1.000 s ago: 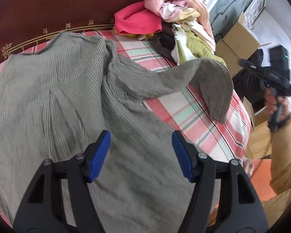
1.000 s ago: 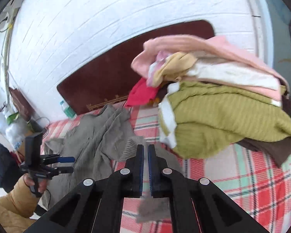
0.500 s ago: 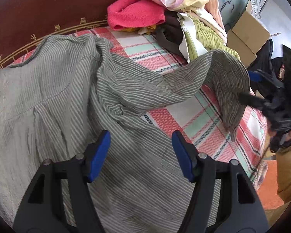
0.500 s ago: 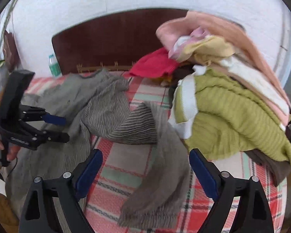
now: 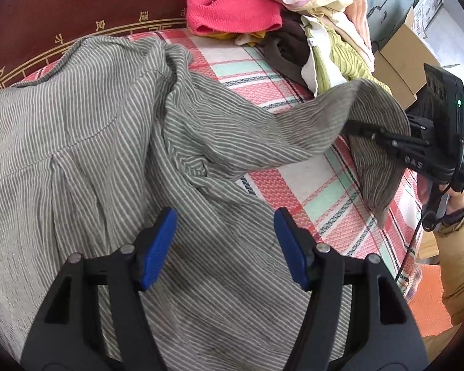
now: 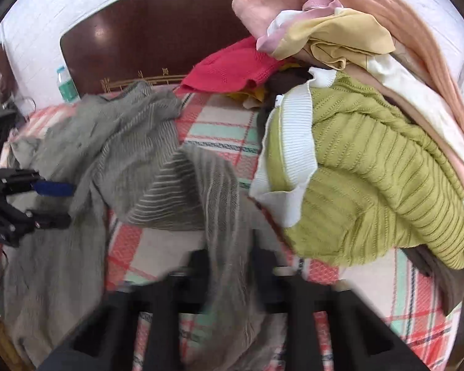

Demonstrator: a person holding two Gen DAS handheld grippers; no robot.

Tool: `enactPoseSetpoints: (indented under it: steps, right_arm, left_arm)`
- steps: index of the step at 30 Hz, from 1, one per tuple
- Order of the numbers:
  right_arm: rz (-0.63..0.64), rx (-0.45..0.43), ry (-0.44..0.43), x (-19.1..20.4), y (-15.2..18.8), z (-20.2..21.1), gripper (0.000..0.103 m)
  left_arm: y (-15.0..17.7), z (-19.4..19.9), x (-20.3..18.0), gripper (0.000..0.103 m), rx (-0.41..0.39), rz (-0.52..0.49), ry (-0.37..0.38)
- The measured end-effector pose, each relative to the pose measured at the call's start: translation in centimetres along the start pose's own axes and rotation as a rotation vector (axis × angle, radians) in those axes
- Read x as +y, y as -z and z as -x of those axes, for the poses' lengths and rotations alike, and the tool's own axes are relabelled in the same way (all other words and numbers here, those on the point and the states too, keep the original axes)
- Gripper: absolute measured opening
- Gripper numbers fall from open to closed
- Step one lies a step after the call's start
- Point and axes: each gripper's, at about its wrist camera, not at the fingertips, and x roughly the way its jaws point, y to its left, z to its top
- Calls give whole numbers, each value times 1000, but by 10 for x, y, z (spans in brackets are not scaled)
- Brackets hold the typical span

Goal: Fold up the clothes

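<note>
The left gripper [image 5: 224,247] hung over the body of the grey striped shirt [image 5: 86,130], its blue pads [image 5: 157,247] standing well apart with nothing between them and only the flat cloth below. The shirt lay spread on the plaid bed cover [image 5: 331,198], its collar end ahead of the left claw against the dark wooden headboard [image 5: 62,3]. To the right of that claw one sleeve [image 5: 294,123] ran out across the cover toward the right gripper [image 5: 352,125]. The right gripper's jaws had just been closing, and in the left wrist view its black fingers were clenched on the sleeve near the cuff, with the cuff end drooping below them. In the right wrist view the gripper [image 6: 229,259] was blurred, but the sleeve [image 6: 225,204] ran straight down between its dark fingers. Ahead and to the right of the right claw sat the pile of unfolded clothes, with a green knit sweater [image 6: 371,185] nearest, a red knit piece [image 6: 232,68] behind it and a peach garment [image 6: 386,15] on top. To the left of the right claw, the left gripper [image 6: 57,204] showed above the shirt's body. A person's hand [image 5: 430,191] in a tan sleeve [image 5: 461,247] held the right tool's handle, at the right edge of the bed.
</note>
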Motion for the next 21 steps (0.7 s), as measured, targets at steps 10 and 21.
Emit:
enactPoseSetpoints:
  steps: [10, 21]
  right_arm:
    - [-457, -283, -592, -93, 18, 116, 2]
    - [-828, -167, -477, -163, 54, 80, 7]
  left_arm:
    - [-17, 4, 3, 67, -36, 1, -16]
    - [-68, -54, -24, 67, 15, 13, 51]
